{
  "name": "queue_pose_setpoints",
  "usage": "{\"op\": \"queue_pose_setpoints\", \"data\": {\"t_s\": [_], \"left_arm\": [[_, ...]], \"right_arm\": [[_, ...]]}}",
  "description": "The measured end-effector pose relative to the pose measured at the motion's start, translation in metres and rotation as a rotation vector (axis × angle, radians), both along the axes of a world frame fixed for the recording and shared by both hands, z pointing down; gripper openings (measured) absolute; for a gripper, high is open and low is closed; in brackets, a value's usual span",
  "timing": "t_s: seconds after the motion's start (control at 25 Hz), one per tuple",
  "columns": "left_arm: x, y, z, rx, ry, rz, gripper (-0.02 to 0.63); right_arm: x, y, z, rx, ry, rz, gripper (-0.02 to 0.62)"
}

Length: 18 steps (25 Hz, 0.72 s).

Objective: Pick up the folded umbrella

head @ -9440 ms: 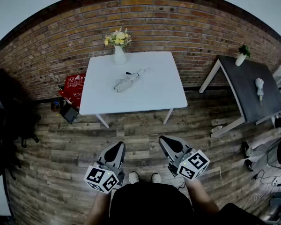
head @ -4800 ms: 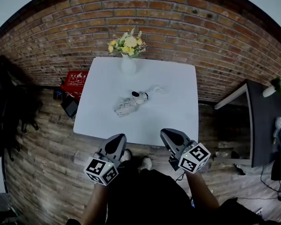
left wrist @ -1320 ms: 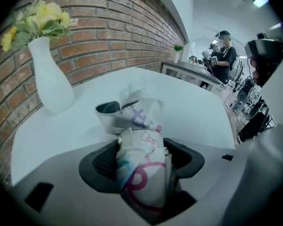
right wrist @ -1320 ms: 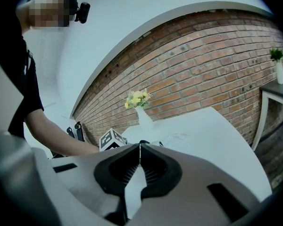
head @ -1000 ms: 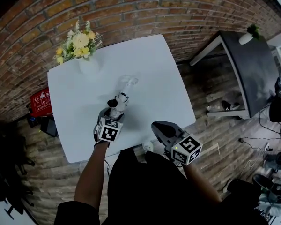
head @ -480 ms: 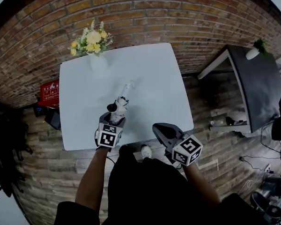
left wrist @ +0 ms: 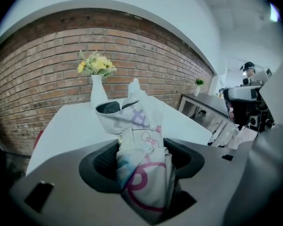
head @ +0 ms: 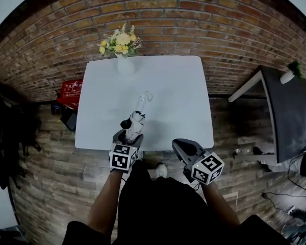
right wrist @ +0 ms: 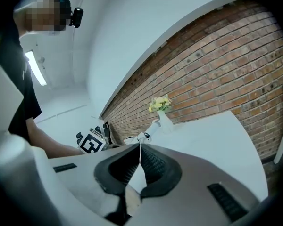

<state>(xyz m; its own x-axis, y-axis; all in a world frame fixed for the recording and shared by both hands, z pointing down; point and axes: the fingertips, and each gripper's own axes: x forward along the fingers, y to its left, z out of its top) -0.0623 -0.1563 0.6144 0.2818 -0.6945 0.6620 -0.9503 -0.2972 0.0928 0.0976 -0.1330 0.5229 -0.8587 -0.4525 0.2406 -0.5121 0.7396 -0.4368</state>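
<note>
Left tool point(head: 127, 137) clamps the folded umbrella point(head: 137, 119) by its body to lift it off the tabletop point(head: 178, 91); right tool point(head: 182, 147) hangs closed, empty.

Left tool point(head: 128, 137) now clamps umbrella point(head: 137, 117), raised, seemingly off table point(head: 178, 101).

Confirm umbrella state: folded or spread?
Folded. The umbrella is a tight gathered bundle, clamped in the left claw; no canopy spread.
</note>
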Motion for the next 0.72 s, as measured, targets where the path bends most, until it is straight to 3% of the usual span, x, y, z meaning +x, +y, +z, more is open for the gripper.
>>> {"op": "queue_pose_setpoints", "data": {"t_s": [0.28,0.72], "left_arm": [[-0.006,0.031,-0.037,0.070,0.034,-0.088,0.286],[-0.033,0.064,-0.089,0.178,0.103,-0.156,0.285]], "right_arm": [[-0.008,0.007,-0.006,0.019,-0.026,-0.075,0.023],[-0.040,0.008,-0.031,0.089,-0.048,-0.107,0.023]]}}
